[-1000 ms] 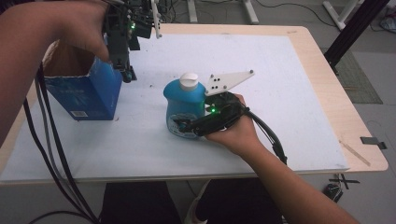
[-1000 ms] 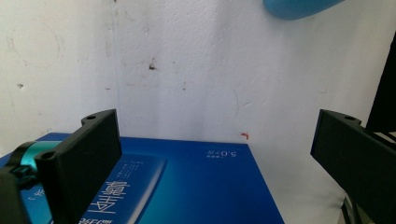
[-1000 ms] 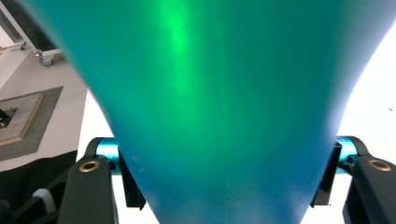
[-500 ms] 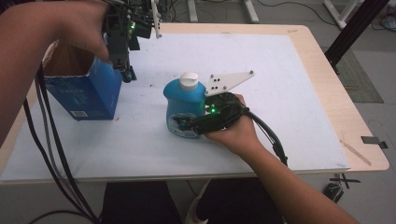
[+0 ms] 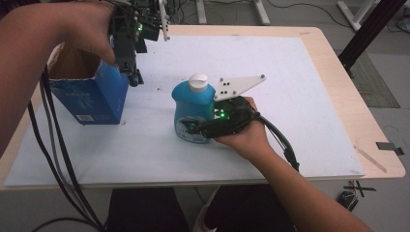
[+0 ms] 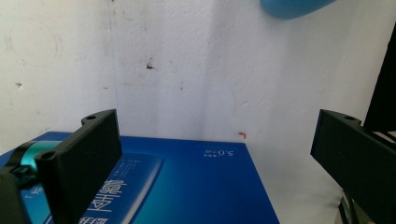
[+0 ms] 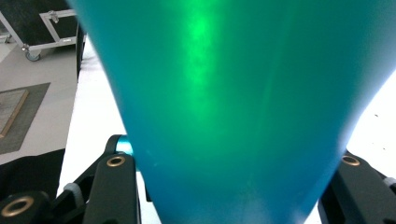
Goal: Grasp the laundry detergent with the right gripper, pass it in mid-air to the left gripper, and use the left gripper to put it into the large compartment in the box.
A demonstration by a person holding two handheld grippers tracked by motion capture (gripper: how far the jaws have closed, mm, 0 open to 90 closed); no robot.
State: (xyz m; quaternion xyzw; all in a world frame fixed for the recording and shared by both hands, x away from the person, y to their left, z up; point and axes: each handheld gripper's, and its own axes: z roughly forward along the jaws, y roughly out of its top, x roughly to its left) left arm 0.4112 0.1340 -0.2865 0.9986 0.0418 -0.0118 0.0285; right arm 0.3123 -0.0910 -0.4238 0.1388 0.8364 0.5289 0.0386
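A blue bottle (image 5: 193, 108) with a white cap (image 5: 197, 82) stands upright on the white mat. My right gripper (image 5: 196, 129) comes at it from the right, low on its body. Its jaws have just been closing with the bottle (image 7: 233, 102) between them, and they now press on both of its sides. An open blue cardboard box (image 5: 89, 99) stands at the left. My left gripper (image 5: 134, 76) hangs open just above the box's right edge, pointing down. In the left gripper view one jaw sits over the box (image 6: 187, 186) and the other over bare mat.
A white mat (image 5: 290, 96) covers most of the wooden table (image 5: 367, 125). Black cables (image 5: 53, 145) trail down off the table's left front. The grey three-cornered plate (image 5: 237, 86) sticks up from the right gripper beside the bottle's cap.
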